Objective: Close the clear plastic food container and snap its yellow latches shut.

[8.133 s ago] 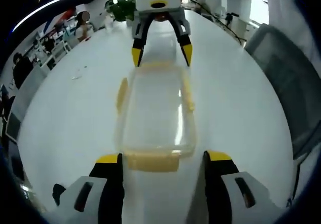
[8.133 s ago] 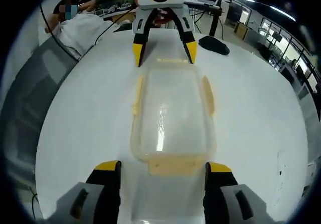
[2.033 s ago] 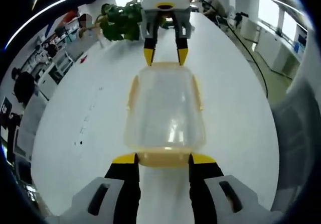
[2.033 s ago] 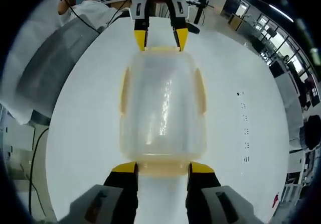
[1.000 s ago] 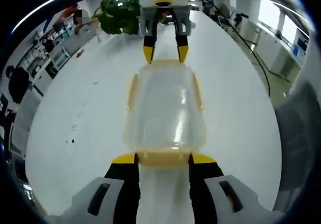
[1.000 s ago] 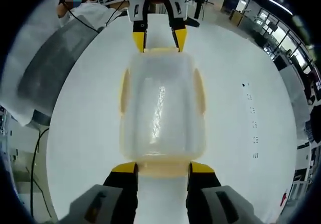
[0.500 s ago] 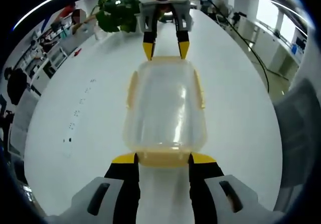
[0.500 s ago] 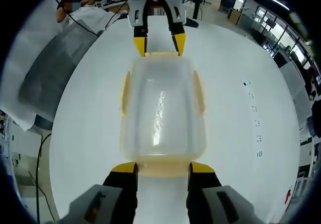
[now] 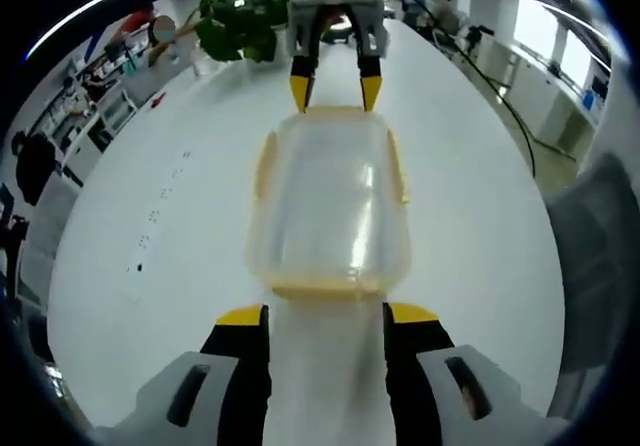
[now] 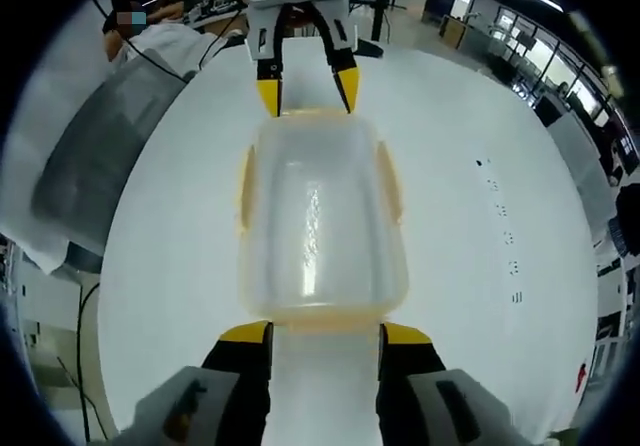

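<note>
Now | container (image 9: 330,201) lying lengthwise mid-frame between grippers | left gripper (image 9: 327,316) at lower end, right gripper (image 10: 312,334) at far end | both standing open, gripping nothing

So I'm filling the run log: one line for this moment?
container lid on, white table | left gripper open at near end latch | right gripper open at opposite end

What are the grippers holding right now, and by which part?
Nothing, it seems. The left gripper and right gripper stand with jaws open, just short of the container and its end latches.
</note>
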`<state>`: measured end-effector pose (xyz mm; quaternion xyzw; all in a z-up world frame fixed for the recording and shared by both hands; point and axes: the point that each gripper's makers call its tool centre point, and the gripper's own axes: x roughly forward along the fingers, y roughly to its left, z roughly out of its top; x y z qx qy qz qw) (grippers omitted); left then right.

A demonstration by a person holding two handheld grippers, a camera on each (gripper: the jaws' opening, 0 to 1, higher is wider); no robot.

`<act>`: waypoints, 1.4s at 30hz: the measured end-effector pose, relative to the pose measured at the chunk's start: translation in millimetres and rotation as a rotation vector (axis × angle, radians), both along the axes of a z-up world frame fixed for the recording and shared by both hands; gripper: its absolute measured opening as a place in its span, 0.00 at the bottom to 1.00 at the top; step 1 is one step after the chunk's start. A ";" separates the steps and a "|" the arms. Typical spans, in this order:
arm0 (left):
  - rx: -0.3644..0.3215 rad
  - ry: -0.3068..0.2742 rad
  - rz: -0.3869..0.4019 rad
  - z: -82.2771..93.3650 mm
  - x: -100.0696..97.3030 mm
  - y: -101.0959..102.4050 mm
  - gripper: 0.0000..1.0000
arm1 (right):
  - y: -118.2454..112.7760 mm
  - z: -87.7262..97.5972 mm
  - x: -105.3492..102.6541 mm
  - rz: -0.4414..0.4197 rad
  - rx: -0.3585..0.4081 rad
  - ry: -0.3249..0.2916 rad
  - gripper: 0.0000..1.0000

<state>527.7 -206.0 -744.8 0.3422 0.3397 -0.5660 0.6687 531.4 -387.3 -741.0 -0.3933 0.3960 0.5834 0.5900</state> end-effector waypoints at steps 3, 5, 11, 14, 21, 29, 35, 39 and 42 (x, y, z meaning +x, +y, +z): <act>0.005 0.011 0.014 -0.3 -2.4 7.9 0.44 | -2.6 3.2 -4.4 -0.024 0.020 0.019 0.45; -0.016 0.053 0.073 3.2 -5.4 8.8 0.41 | -0.7 7.1 -10.0 -0.040 0.046 0.039 0.46; -0.083 0.087 0.184 21.7 -4.3 1.3 0.40 | 7.3 24.7 -6.1 -0.165 0.136 0.017 0.39; -0.095 0.082 0.209 24.7 -5.6 -2.3 0.40 | 11.0 32.2 -0.6 -0.270 0.173 0.047 0.36; -0.137 0.106 0.328 27.6 1.3 -10.2 0.41 | 12.5 26.9 5.7 -0.375 0.112 0.025 0.34; -0.162 0.132 0.448 28.8 5.3 -14.2 0.39 | 24.7 25.2 5.1 -0.447 0.133 0.029 0.41; -0.161 0.158 0.540 23.8 5.5 -15.0 0.39 | 23.9 21.3 4.9 -0.519 0.127 0.047 0.40; -0.210 0.251 0.642 23.9 4.6 -20.7 0.44 | 22.2 18.4 3.0 -0.530 0.091 0.051 0.42; -0.199 0.236 0.657 22.0 7.3 -18.4 0.44 | 23.8 19.2 5.6 -0.583 0.106 0.070 0.42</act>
